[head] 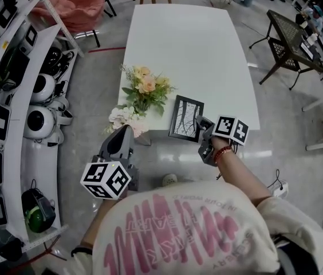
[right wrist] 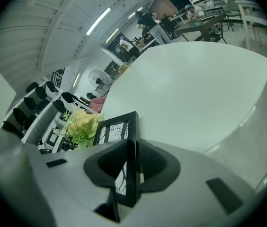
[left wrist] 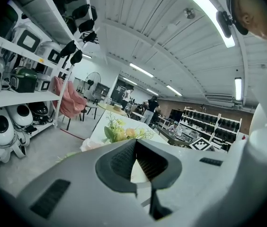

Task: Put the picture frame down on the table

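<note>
Tongs check, nearest first: your left tongs (head: 124, 135) hang short of the tabletop's near edge, pressed together with nothing between them. On the other side, your right tongs (head: 205, 132) are pinching the picture frame (head: 185, 118) by its right-hand rail. The right gripper view shows that thin black rail edge-on between the pads. The frame stands close to upright over the near edge of the tabletop (head: 196, 44); whether its bottom rail touches yet, I cannot tell.

My read: it's light and stiff, but the front is likely glazed, so breakable. That smooth, narrow rail could twist or slip in a one-sided pinch, so keep hold of the rail, not the face, and lower gently.

Watch your left: the flowers (head: 145, 90) sit just beside the frame on the near left corner, the one thing it could knock. Beyond them the tabletop runs bare and white, with plenty of landing room. Farther out, shelves (head: 12, 107) of equipment line your left, and a pink chair (head: 78, 7) and a dark side table (head: 290, 36) stand well apart.
</note>
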Tool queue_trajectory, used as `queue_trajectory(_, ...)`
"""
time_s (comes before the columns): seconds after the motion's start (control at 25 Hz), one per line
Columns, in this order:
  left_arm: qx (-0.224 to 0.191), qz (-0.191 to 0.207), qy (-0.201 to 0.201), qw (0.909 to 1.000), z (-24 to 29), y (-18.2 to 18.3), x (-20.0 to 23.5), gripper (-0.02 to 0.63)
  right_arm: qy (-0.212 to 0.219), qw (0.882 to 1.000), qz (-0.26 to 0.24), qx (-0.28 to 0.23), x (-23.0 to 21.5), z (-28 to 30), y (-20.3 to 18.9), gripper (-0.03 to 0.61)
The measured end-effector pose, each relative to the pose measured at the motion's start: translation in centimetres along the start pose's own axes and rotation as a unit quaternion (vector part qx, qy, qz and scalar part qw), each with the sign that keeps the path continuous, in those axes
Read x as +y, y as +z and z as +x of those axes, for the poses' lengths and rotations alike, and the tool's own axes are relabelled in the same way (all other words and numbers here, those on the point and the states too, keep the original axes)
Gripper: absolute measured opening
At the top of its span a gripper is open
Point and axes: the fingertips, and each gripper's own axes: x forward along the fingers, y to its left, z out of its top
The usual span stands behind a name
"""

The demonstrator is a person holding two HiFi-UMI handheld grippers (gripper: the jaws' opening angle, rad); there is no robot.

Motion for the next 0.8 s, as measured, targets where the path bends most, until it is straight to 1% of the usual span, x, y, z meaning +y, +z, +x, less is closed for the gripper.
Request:
queue_trajectory(0.16, -0.002, 0.004, 0.001, 1.0000, -0.1, 0.2, -0.1, 0.003, -0.010, 1.000, 0.018, -0.002, -0.8, 0.2, -0.2, 0.080)
queue_trajectory(0.36, -0.002, 0.005, 0.003, 1.0000, 0.2, 0.1, -0.3, 0.003, -0.010, 1.000, 0.026, -0.001, -1.1, 0.4, -0.2, 0.081)
queue_trajectory(0.8, 0.000, 0.006, 0.004, 1.0000, 1.0, 0.2, -0.9, 0.003, -0.023, 0.999, 0.025, -0.004, -1.0, 0.7, 0.7, 0.081)
